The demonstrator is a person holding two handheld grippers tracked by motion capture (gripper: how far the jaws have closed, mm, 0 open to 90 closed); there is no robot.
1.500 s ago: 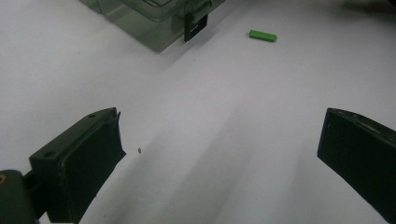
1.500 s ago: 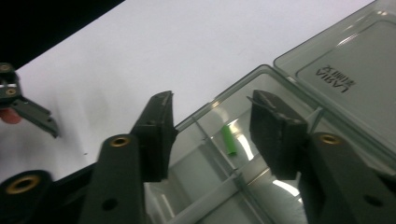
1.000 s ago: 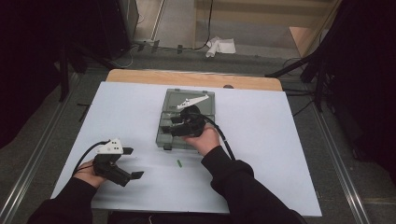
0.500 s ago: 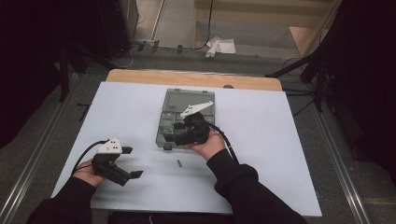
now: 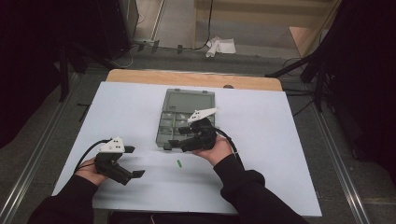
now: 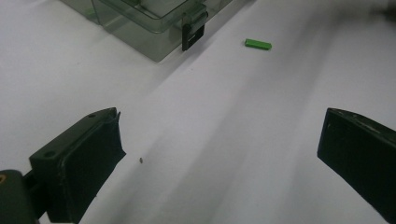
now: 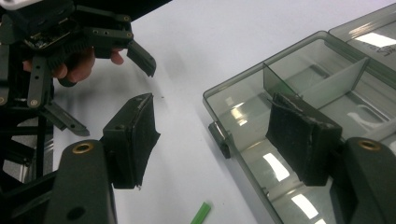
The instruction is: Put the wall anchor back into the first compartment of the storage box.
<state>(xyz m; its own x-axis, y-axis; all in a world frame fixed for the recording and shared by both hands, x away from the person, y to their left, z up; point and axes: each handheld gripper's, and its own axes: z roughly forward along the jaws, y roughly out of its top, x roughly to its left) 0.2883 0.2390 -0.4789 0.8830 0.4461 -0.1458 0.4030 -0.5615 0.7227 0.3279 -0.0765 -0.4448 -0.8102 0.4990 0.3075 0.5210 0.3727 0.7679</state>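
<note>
Surface: white sheet [image 5: 280, 154] over a wooden table [image 5: 140, 76], dark floor all round.
Organizer box [image 5: 186, 116]: clear grey compartment box, lid folded back on the far side, lying at the middle of the sheet; its compartments look empty where the right gripper view reaches into them [image 7: 299, 84].
Latch [image 6: 193, 32]: dark clip on the box's near wall, hanging free.
Green piece [image 5: 179, 163]: small green strip flat on the sheet, just in front of the box's near edge, apart from it and from both grippers.
Right gripper [image 5: 173, 143]: jaws wide apart with nothing between the pads. One pad [image 7: 301, 135] hangs over the near corner compartment, the other stands outside the wall over the sheet.
Change: against the earlier high views, the right gripper has drawn back from over the box's middle to its near left corner, and its jaws have just been opening.
Left gripper [image 5: 135, 163]: jaws spread wide, empty, hovering low over bare sheet at the near left, well clear of the box; position unchanged.
Meaning for the task: judged as a release or reposition at the box edge. The green piece remains outside the box, so loading it appears not yet done.
</note>
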